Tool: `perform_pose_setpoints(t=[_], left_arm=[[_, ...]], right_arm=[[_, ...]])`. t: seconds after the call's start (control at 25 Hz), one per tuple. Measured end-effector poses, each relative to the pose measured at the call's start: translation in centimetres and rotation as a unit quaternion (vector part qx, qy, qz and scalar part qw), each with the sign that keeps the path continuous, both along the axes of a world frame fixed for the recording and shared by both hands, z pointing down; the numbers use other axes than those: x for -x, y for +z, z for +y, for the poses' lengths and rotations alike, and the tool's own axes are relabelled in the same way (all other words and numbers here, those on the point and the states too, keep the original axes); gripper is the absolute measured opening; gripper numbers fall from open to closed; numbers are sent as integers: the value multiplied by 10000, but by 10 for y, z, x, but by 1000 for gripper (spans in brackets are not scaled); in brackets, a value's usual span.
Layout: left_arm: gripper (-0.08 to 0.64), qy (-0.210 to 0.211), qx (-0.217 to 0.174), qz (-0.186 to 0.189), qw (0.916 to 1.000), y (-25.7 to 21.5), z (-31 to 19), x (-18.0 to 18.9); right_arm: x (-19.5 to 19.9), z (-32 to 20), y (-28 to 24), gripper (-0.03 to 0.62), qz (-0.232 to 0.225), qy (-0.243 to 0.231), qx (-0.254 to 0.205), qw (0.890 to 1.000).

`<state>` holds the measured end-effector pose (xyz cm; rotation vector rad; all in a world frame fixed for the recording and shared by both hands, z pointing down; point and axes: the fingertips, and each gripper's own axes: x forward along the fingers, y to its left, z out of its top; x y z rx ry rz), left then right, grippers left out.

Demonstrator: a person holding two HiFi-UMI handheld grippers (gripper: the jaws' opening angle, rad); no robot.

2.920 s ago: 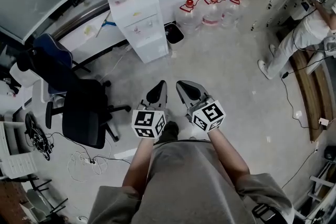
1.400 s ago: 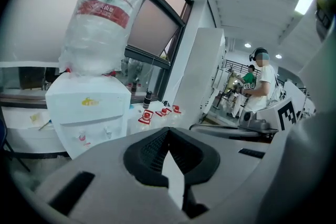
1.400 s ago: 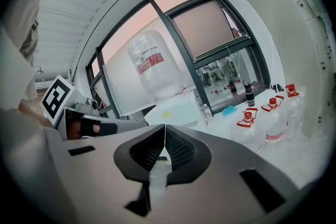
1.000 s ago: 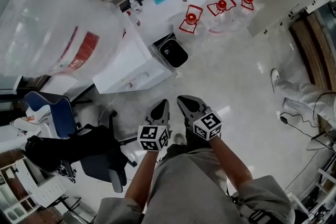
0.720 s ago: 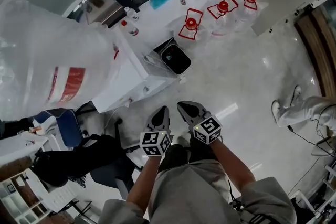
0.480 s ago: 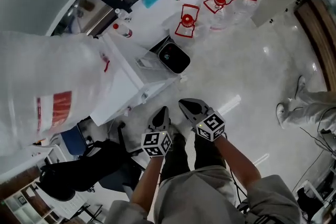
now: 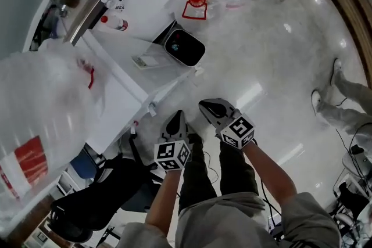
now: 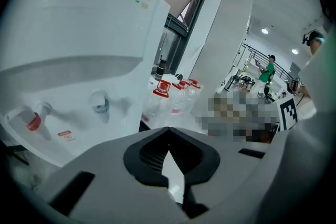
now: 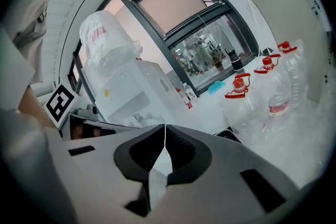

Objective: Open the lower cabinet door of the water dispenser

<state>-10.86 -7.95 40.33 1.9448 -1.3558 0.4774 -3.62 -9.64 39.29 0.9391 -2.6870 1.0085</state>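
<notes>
The white water dispenser (image 7: 119, 103) stands to the left of my hands, with its big clear bottle (image 7: 35, 125) on top. In the left gripper view its front (image 8: 79, 60) fills the left, with a red tap (image 8: 32, 120) and a blue tap (image 8: 100, 105); the lower cabinet door is hidden below the jaws. My left gripper (image 7: 177, 116) (image 8: 168, 128) is shut and holds nothing. Beside it, my right gripper (image 7: 206, 106) (image 9: 165, 126) is also shut and empty. The right gripper view shows the dispenser (image 9: 136, 94) a short way ahead. Neither gripper touches it.
A black bin (image 7: 184, 47) sits just right of the dispenser. Several water bottles with red caps (image 7: 196, 0) (image 9: 247, 102) stand behind it. A dark office chair (image 7: 99, 194) is at the lower left. Another person's legs (image 7: 343, 96) are at the right edge.
The view has sunk and closed in on the dispenser, which now looms larger at the left. Both grippers have come down side by side, still shut.
</notes>
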Motion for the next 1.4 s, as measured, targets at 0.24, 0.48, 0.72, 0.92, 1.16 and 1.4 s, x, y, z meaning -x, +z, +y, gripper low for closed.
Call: perform_pose_setpoints(t=[0.24, 0.48, 0.72, 0.92, 1.16, 1.4], left_arm=[[5, -22, 94, 70, 9999, 40, -2, 6], [5, -158, 205, 99, 9996, 72, -2, 13], [5, -322, 401, 88, 9986, 111, 4, 22], [5, -514, 527, 93, 9972, 139, 1, 33], [5, -663, 657, 62, 9956, 165, -5, 45], [5, -758, 778, 36, 9941, 181, -2, 51]], right_arm=[[13, 11, 50, 12, -91, -48, 188, 9998], [20, 12, 81, 12, -235, -142, 276, 9992], [23, 2, 132, 14, 181, -260, 82, 9995], [32, -8, 188, 31, 456, -536, 13, 9975], [48, -26, 238, 110, 771, -1011, -162, 9918], [69, -47, 270, 179, 1375, -1872, -893, 9685]])
